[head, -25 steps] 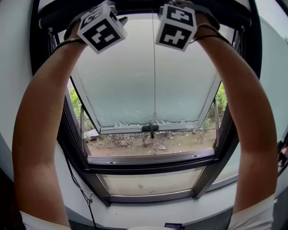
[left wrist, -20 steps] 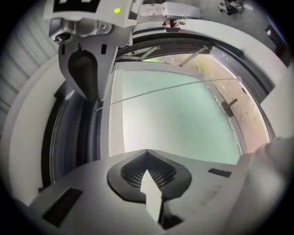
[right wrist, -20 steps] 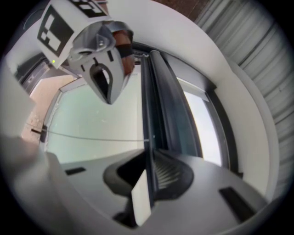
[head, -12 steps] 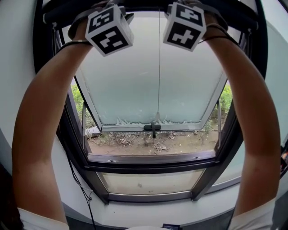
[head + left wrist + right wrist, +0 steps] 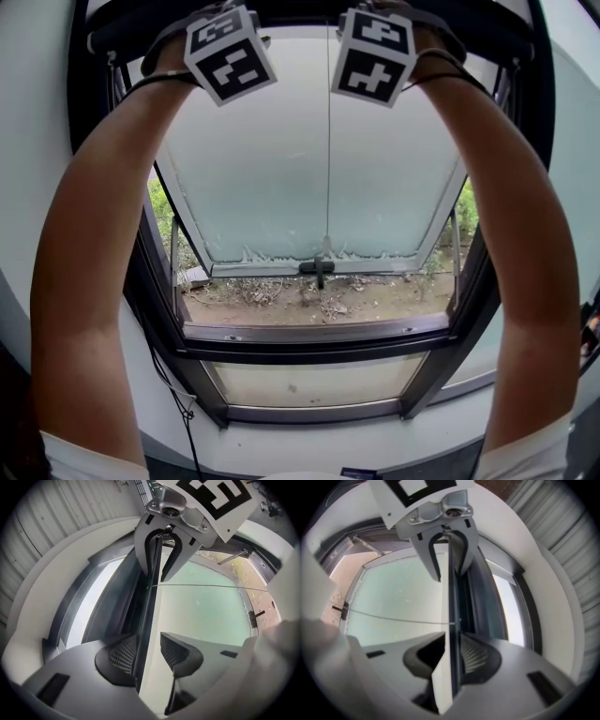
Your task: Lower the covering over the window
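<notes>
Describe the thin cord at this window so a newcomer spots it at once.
Start at the dark window frame and find the frosted pane tilted outward inside it. The cord runs down the pane's middle toward the handle at its lower edge; it is the only thin line crossing the pale glass.

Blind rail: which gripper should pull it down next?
Right, likely. Both have just been opening with the blind rail between their jaws; right gripper sits close on it, left gripper gapes wide.
</notes>
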A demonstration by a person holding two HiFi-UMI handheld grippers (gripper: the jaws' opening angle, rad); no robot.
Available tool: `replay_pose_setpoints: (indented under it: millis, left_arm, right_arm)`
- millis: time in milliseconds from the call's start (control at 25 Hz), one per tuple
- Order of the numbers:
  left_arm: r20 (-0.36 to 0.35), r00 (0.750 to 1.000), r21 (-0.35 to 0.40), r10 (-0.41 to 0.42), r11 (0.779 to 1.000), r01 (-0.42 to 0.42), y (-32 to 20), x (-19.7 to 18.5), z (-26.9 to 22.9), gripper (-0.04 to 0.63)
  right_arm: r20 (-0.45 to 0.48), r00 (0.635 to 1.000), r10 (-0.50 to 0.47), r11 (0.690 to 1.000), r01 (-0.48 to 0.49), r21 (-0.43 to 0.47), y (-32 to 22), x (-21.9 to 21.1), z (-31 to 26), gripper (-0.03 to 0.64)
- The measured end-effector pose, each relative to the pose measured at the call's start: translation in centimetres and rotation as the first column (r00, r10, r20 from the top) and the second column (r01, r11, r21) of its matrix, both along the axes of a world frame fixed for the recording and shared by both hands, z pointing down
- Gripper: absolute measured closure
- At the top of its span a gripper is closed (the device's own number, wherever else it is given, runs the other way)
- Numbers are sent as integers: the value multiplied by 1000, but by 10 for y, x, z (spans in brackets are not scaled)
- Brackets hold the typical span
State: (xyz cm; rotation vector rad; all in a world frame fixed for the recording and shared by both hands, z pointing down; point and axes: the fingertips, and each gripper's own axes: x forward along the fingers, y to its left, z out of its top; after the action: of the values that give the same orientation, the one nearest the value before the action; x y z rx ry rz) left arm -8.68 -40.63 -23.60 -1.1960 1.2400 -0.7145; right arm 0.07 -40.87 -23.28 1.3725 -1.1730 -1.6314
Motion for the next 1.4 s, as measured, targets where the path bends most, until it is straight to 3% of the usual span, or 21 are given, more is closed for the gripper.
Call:
replay_pose_setpoints:
  millis: [200,440,920,1240,1400]
  left_arm:
    - [-16,999,-24,29,999,-30,6,0,4,504]
    - [17,1000,-66,15,998,-14,4,-2,27,515]
    - [-23,999,-134,46,990,-48,-2,-5,83,540]
    - [7,999,-165,45,985,-43,-1,-4,120,548]
    - [-17,997,-179,71,981,-73,0,-5,140,551]
  right_arm:
    - [-14,1000,26,1000,-26,2,4,0,3,578]
    - [-18,1000,19,999,-20,-46,4,0,25,581]
    - [-28,999,17,995,-19,-94,6,3,78,581]
    - [-38,999,12,992,-16,-123,6,3,115,581]
    - [-22,1000,-2,991,-1,-136,7,3,135,581]
